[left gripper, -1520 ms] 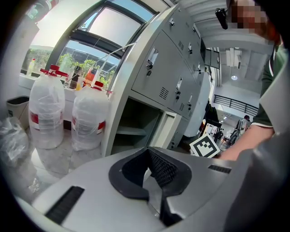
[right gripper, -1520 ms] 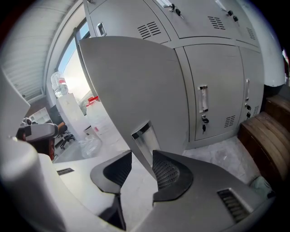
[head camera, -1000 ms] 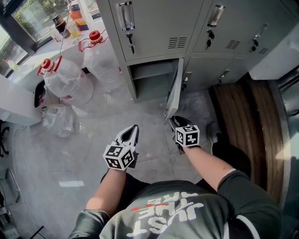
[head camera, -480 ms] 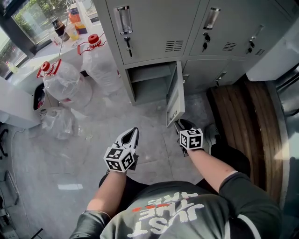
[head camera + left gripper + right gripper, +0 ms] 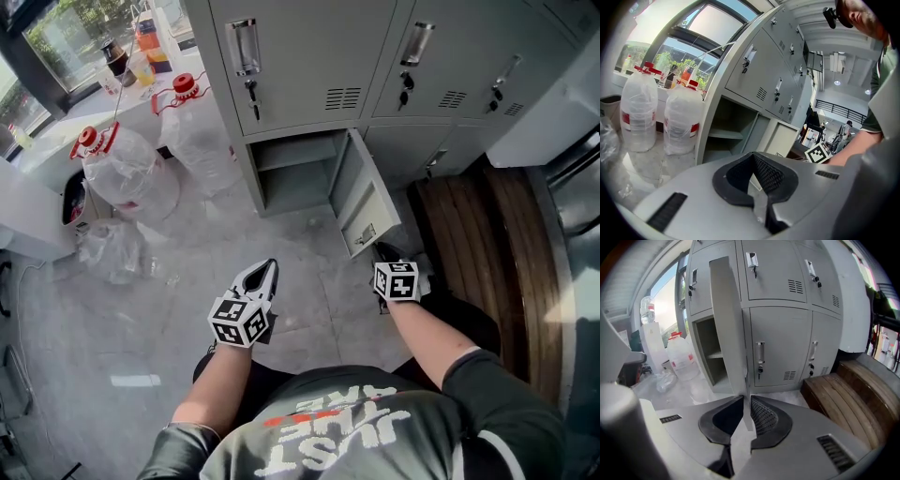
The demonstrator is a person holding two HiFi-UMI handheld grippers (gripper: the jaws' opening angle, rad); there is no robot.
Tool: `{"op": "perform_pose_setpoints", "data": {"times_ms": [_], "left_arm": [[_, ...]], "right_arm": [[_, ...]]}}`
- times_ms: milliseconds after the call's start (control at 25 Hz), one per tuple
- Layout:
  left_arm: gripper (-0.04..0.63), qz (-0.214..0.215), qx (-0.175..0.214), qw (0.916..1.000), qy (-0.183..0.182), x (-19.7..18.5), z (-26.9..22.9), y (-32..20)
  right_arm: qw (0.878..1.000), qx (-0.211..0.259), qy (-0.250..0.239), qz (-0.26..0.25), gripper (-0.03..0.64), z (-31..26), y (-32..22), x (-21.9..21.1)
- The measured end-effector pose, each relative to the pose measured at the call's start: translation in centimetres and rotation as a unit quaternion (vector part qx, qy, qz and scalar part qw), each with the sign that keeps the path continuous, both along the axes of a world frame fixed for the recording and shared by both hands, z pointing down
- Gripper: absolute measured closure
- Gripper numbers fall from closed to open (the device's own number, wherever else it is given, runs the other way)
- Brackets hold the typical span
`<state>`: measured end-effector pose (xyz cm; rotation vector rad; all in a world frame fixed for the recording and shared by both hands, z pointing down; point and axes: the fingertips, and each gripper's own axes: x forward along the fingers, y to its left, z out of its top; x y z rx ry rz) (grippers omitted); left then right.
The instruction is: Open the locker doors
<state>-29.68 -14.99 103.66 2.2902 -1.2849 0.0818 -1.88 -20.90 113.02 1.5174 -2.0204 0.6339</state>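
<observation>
Head view peers steeply down from above the person (image 5: 337, 422), lockers (image 5: 309, 56) at twelve o'clock. Left gripper view sits low, facing them from further back; right gripper view is tight against the open door (image 5: 726, 324). All three share that door.

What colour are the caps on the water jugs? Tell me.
Red caps on the jugs, clearest in the head view.
</observation>
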Motion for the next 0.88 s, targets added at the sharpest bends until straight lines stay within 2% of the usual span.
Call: {"op": "perform_pose_setpoints", "data": {"times_ms": [360, 520, 720, 880], "left_arm": [[0.591, -0.002, -0.001, 1.0000, -0.003, -0.1, 0.3, -0.3], [0.591, -0.004, -0.004, 1.0000, -0.004, -0.2, 0.6, -0.3], [0.591, -0.002, -0.008, 1.0000, -0.002, -0.1, 1.0, -0.2], [0.591, -0.003, -0.009, 1.0000, 0.000, -0.1, 1.2, -0.3]], "right_arm": [[0.997, 0.014, 0.043, 0.055, 0.554, -0.2, -2.4, 6.0], [0.996, 0.008, 0.029, 0.081, 0.555, 0.0, -2.7, 6.8], [0.996, 0.001, 0.018, 0.090, 0.554, 0.2, -2.7, 6.6], [0.992, -0.037, -0.008, 0.121, 0.554, 2.1, -1.5, 6.7]]}}
